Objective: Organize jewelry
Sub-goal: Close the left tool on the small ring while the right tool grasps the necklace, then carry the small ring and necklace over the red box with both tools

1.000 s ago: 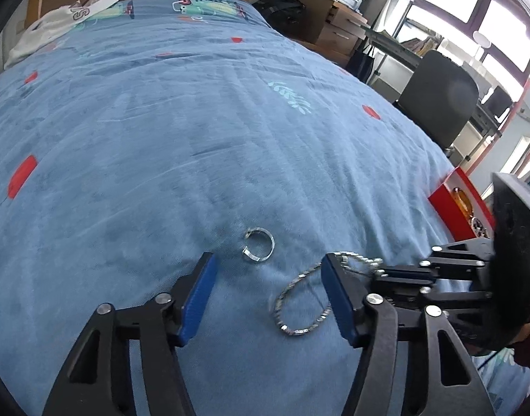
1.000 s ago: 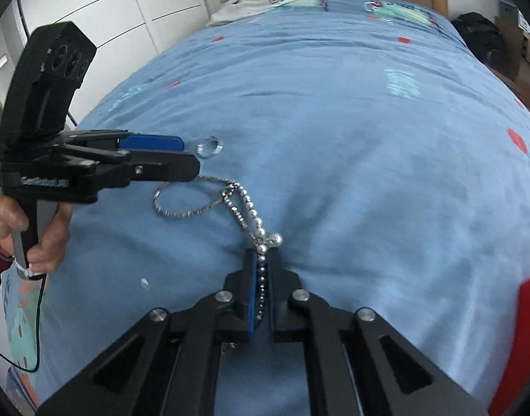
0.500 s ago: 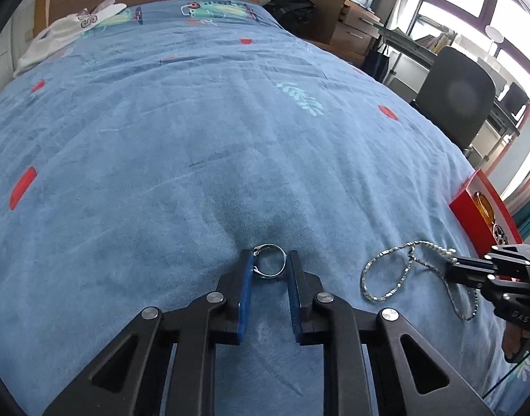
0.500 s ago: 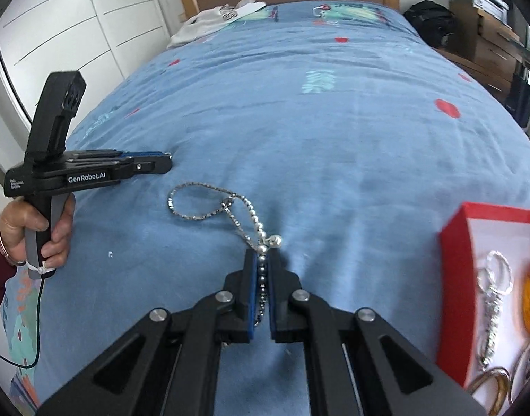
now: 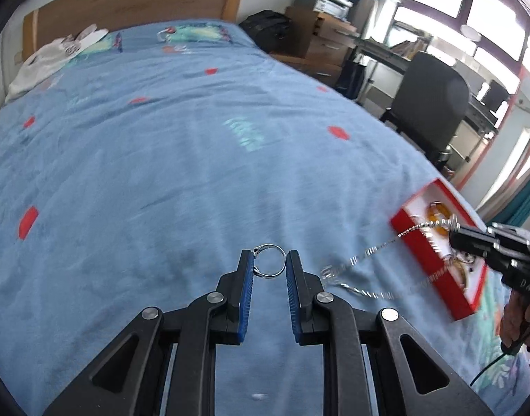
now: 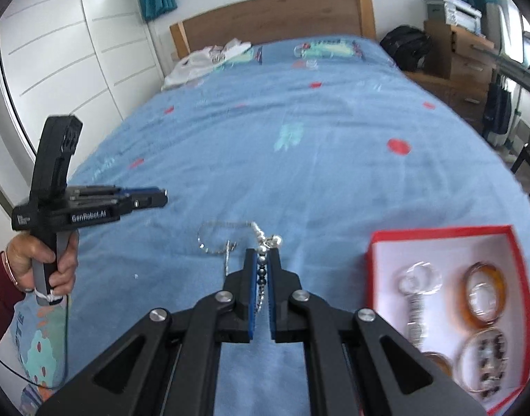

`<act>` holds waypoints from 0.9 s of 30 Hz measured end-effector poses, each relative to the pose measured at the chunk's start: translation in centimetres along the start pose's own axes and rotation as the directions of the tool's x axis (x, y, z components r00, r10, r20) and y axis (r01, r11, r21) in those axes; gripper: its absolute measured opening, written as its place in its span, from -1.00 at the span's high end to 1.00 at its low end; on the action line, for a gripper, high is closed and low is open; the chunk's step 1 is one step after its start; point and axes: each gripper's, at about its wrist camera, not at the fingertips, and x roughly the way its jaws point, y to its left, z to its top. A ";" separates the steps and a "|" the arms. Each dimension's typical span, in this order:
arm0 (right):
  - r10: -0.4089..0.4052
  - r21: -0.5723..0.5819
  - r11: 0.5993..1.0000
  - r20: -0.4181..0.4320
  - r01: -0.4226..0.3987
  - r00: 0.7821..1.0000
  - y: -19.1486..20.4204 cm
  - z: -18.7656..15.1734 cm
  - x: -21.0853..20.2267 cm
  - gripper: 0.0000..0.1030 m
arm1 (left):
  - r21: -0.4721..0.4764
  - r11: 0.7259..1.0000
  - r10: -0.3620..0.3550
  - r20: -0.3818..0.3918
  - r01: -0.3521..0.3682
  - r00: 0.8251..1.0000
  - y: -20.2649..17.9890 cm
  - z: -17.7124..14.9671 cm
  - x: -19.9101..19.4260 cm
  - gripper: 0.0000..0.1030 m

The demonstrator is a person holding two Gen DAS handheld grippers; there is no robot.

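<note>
Left claw: closed on the silver ring, pinched by its rim between the blue pads, lifted clear of the bed
Right claw: shut on the beaded necklace; the loop and chain hang free ahead of the pads, part of it trailing toward the bedspread
Red box: open, white-lined, at the bed's right edge; bangles and a clear-stone piece already lie inside
Step in hand, as you should judge it: carry both pieces to the box; keep each claw squeezed until it is over the white lining, lift the chain high enough that it clears the red rim, and lower before you let go
Risk: the ring could twist out of so narrow a pinch
Surface: blue bedspread with red marks, soft
Room: wooden headboard, white wardrobe left, desk, chair and windows right
</note>
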 end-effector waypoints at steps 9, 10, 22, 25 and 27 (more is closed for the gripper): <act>-0.084 0.008 0.996 0.132 0.084 0.988 -3.8 2.6 -9.5 0.90 | 0.073 0.989 -0.131 0.035 0.128 0.991 -9.0 2.8 -1.0 0.64; -0.095 0.009 0.995 0.142 0.095 0.985 -4.4 2.9 -10.5 0.90 | 0.078 0.987 -0.145 0.036 0.142 0.989 -9.8 3.0 -1.0 0.64; -0.172 0.066 0.984 0.169 0.163 0.970 -10.1 2.1 -15.1 0.90 | 0.175 0.936 -0.303 -0.036 0.304 0.952 -21.4 2.7 2.1 0.64; -0.178 0.078 0.983 0.132 0.168 0.975 -11.5 0.8 -13.9 0.90 | 0.185 0.928 -0.315 -0.072 0.323 0.946 -23.2 1.7 3.6 0.64; -0.178 0.093 0.981 0.114 0.168 0.977 -12.5 -0.3 -13.4 0.90 | 0.186 0.923 -0.323 -0.103 0.338 0.941 -24.1 0.9 4.7 0.64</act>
